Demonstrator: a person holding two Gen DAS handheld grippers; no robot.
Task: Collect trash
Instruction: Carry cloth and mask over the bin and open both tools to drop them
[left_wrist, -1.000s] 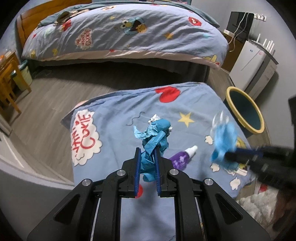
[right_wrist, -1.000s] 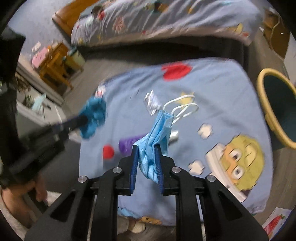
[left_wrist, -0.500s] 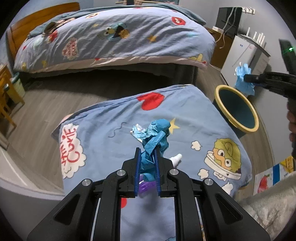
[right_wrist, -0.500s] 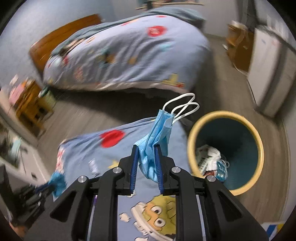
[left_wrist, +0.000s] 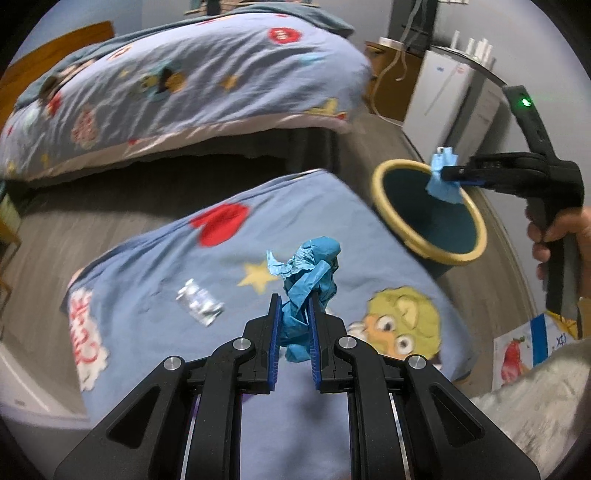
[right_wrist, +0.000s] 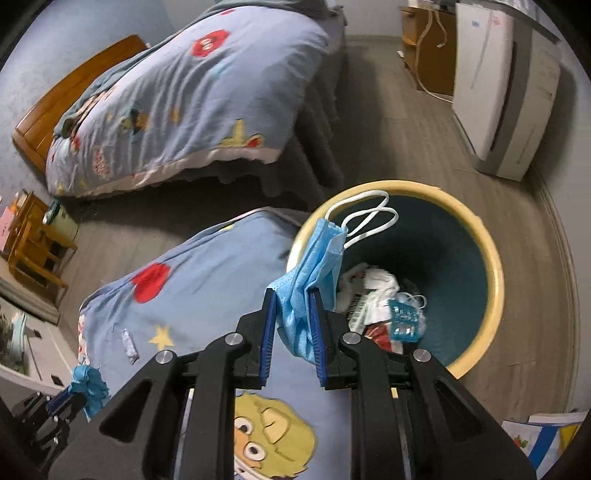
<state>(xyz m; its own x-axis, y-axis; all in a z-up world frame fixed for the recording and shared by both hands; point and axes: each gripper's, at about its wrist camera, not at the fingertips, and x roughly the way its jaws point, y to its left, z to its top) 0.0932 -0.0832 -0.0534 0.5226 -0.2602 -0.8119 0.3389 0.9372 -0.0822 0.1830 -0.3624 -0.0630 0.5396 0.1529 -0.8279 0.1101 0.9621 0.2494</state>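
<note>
My right gripper (right_wrist: 291, 325) is clamped on the mask (right_wrist: 314, 266), which hangs over the near rim of the bin (right_wrist: 495, 266); its ear loops dangle above the opening. My left gripper (left_wrist: 293, 332) is pinched on the blue wad (left_wrist: 310, 273), above the blanket (left_wrist: 155, 258) and well short of the bin. To drop cleanly, I should carry the mask past the rim toward the bin's middle before letting go, so the loops don't snag the edge. A foil wrapper (left_wrist: 199, 304) is left on the blanket.
</note>
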